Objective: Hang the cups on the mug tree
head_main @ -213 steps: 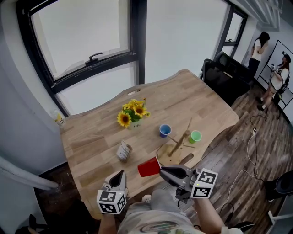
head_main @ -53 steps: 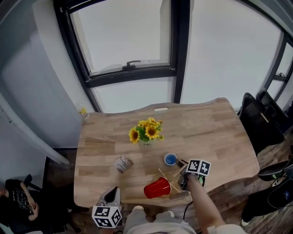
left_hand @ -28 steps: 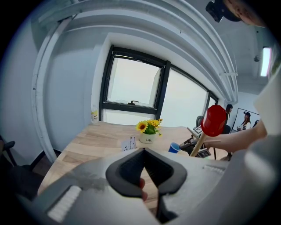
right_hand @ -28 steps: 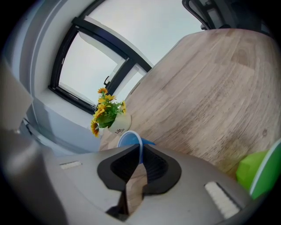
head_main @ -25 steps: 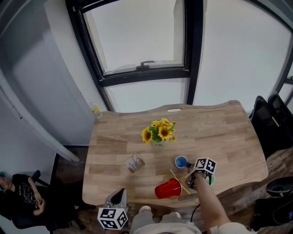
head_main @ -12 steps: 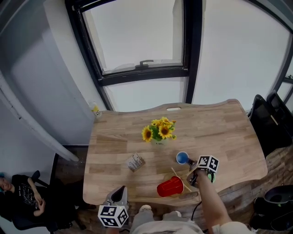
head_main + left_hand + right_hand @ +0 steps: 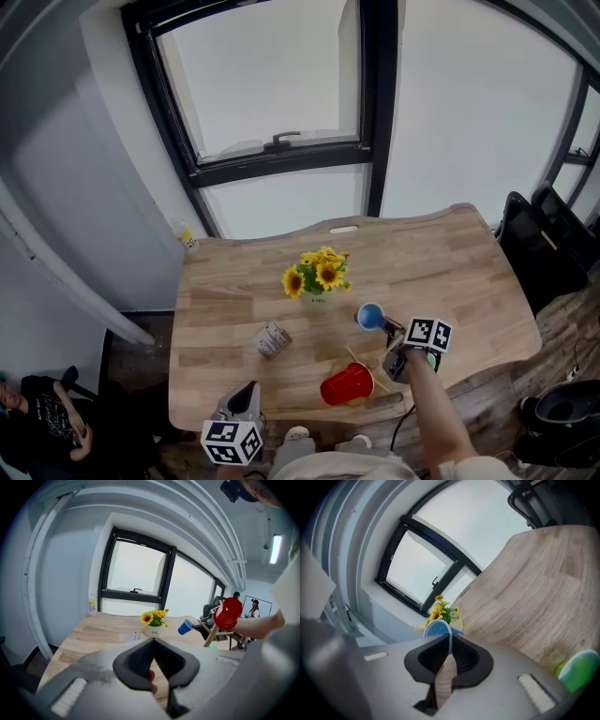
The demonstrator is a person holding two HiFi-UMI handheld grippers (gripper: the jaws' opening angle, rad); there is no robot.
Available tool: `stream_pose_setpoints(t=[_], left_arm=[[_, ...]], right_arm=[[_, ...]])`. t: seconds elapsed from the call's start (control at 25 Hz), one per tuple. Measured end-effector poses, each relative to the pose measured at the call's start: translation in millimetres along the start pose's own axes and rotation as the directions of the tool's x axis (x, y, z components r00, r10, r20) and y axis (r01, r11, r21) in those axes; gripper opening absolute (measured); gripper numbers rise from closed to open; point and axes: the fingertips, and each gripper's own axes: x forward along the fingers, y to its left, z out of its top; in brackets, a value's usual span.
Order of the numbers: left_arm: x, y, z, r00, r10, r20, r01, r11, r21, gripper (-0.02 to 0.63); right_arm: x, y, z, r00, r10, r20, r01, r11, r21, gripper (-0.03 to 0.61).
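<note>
My right gripper (image 7: pixel 386 328) is shut on the rim of the blue cup (image 7: pixel 370 317) and holds it in the air just beyond the wooden mug tree (image 7: pixel 362 360). In the right gripper view the blue cup (image 7: pixel 438 629) sits edge-on between the jaws. A red cup (image 7: pixel 347 383) hangs on the tree; in the left gripper view the red cup (image 7: pixel 228 612) is at its top, with the blue cup (image 7: pixel 186 627) tilted to its left. The green cup (image 7: pixel 576 670) stands on the table under my right hand. My left gripper (image 7: pixel 246 390) is shut and empty at the near table edge.
A pot of sunflowers (image 7: pixel 317 274) stands mid-table, a small carton (image 7: pixel 272 339) lies to its near left. A small bottle (image 7: pixel 190 239) sits at the far left corner by the window. A dark chair (image 7: pixel 539 239) stands off the table's right edge.
My right gripper has risen with the blue cup, which has come up off the table beside the mug tree. The left gripper has stayed where it was.
</note>
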Motion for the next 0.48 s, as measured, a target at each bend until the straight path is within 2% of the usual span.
stream_pose_setpoints(t=[0.24,0.48], left_arm=[[10.4,-10.2,3.6,0.998,-0.059,-0.009,0.059,0.998,0.020,-0.002],[10.6,-15.6,1.6,0.996,-0.088,-0.020,0.089,0.996,0.032,-0.002]], right_arm=[[-16.5,30.8,9.5,0.995,0.089,0.047,-0.086,0.994,-0.065,0.020],[-30.3,55.3,15.7,0.975,0.183,0.123,-0.161,0.973,-0.166,0.020]])
